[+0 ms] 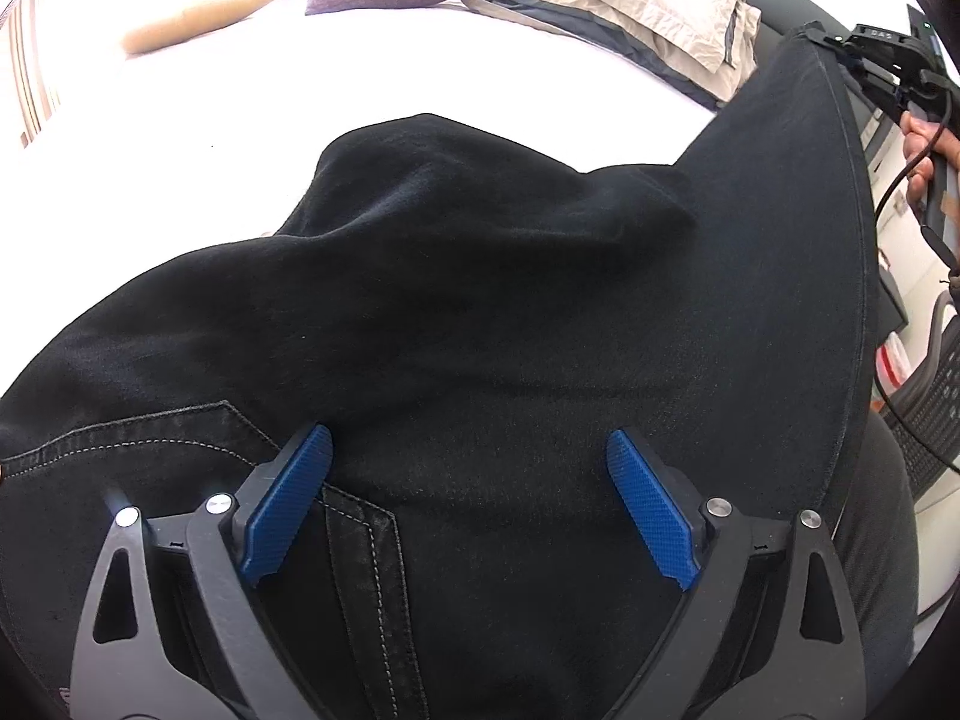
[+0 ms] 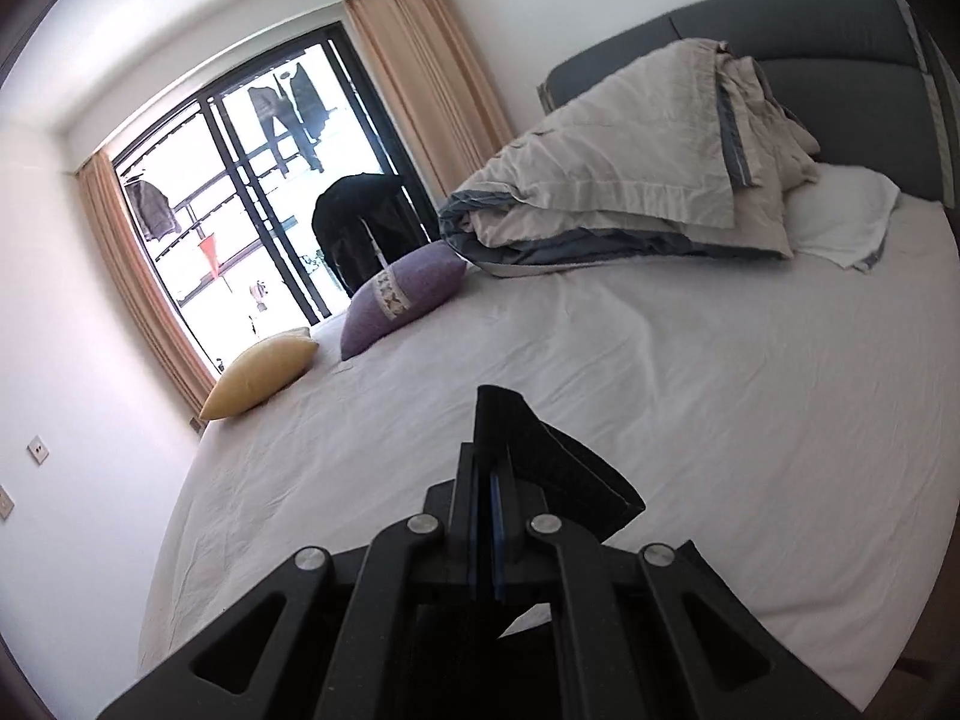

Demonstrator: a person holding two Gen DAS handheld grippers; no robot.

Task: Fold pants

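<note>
Black pants [image 1: 480, 312] lie bunched across the white bed [image 1: 240, 108], filling most of the left wrist view, with a stitched seam and pocket near the bottom left. My left gripper [image 1: 469, 456] is open just above the cloth, its blue pads [image 1: 288, 498] spread wide and holding nothing. One edge of the pants rises toward the upper right, where my right gripper [image 1: 840, 39] holds it up. In the right wrist view my right gripper [image 2: 489, 468] is shut on a corner of the black pants [image 2: 558, 468] above the bed [image 2: 720, 390].
A folded beige and grey duvet [image 2: 630, 180] and a white pillow [image 2: 840, 222] lie at the grey headboard [image 2: 810, 18]. A purple cushion [image 2: 402, 294] and a yellow cushion [image 2: 264, 372] sit near the window [image 2: 240, 210]. An office chair [image 1: 936, 396] stands at the right.
</note>
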